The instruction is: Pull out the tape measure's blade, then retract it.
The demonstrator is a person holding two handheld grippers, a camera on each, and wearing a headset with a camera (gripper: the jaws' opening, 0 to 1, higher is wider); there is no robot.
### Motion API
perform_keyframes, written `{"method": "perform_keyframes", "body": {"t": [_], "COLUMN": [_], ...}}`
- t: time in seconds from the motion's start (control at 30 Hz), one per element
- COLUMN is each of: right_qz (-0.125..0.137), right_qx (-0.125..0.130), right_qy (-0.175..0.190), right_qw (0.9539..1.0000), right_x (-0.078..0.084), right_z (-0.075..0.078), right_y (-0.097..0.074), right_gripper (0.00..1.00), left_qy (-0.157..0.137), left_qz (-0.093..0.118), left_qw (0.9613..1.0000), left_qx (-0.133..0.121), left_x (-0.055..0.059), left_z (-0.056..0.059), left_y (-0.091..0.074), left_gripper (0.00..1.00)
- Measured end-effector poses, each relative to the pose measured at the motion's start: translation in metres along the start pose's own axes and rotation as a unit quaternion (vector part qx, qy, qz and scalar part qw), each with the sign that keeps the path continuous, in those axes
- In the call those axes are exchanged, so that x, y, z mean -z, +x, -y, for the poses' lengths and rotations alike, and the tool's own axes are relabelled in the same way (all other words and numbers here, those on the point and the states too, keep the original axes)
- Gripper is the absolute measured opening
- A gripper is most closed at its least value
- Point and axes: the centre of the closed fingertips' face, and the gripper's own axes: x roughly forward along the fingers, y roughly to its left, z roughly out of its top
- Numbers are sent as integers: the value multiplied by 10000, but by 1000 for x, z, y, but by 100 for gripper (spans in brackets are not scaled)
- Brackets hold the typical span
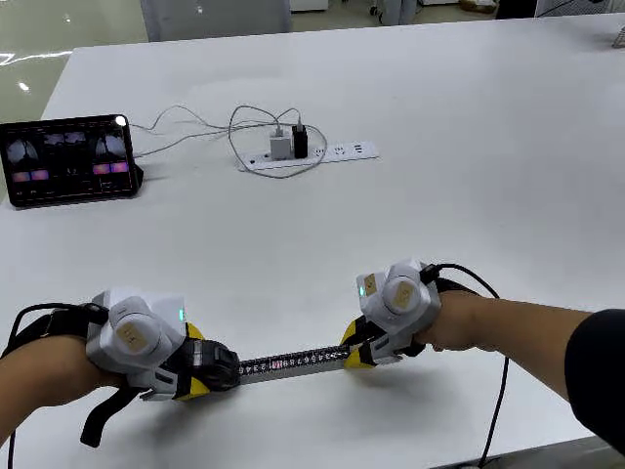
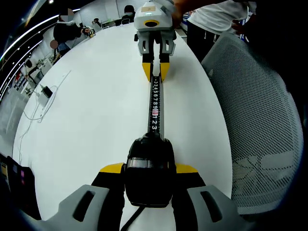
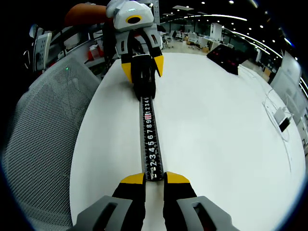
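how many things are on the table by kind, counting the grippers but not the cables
tape measure: 1
tablet: 1
power strip: 1
chargers: 2, a white charger and a black charger
grippers: 2, the left gripper and the right gripper
total: 7

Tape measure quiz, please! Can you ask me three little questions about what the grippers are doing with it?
1. True or false: the blade is tucked all the way inside the tape measure's case.
2. Which gripper holds the case? A) left gripper B) right gripper C) neither
3. Fill in: the right gripper pinches the blade's ____.
Key: 1 false, the blade stretches out between the two grippers; 2 A; 3 tip.
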Motion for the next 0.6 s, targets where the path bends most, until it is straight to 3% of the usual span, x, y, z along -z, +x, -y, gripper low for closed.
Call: {"method": "perform_keyframes", "body": {"t": [0.6], "right_qz": [-78], "right_qx": [54], "right_qy": [-4], "right_qw": [10000], "right_x": [13], "right_z": [1], "right_y": [-9], "right_gripper": [9], "left_qy": [3], "left_qz": [-12], "left_qw": [10000], "left_qx": [-17], "left_x": [1], "left_z": [-1], "left_y": [1], "left_gripper": [32]}}
